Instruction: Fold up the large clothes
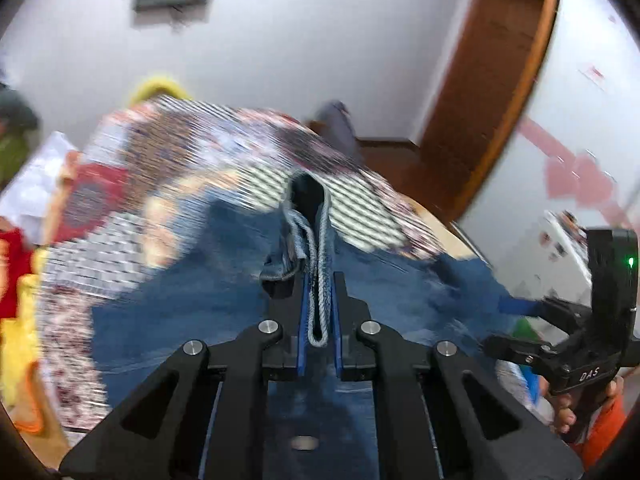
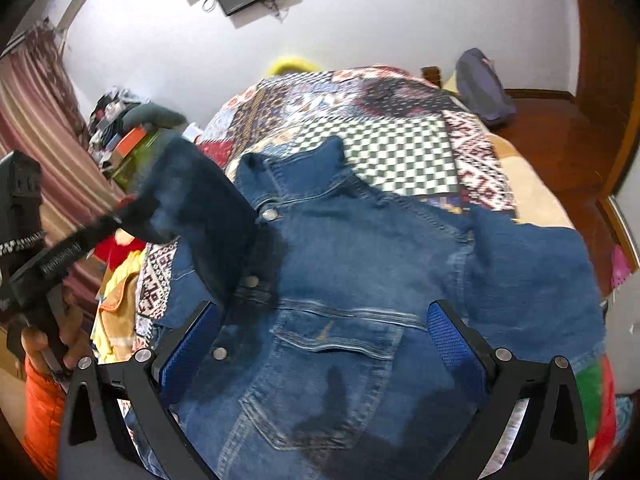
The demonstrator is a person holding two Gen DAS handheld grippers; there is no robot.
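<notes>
Blue denim jacket (image 2: 360,280) spread front-up on the bed's multicoloured patchwork quilt (image 2: 400,140), collar toward the far wall, metal buttons running down the placket, chest pocket nearest the lens. Left black two-finger gripper (image 1: 319,280) clamped tight on a doubled edge of that denim — hem stitching pinched between the blue pads, a loop of cloth poking out ahead. In the right wrist view, that same tool off at the left, hoisting a dark fold of sleeve or side panel (too blurred to say which) up off the quilt and over the jacket's left front. Right black gripper (image 2: 324,344) spread wide, poised over the chest pocket, blue pads (image 2: 452,344) either side of the cloth, gripping nothing.

Step in hand, by the look of it: first side fold, lifted flap being carried across toward the middle. Next move calls for laying that flap flat along the button line before letting go — right tool well placed to pin the body down. Risk: heavy denim dragging the whole jacket sideways.
</notes>
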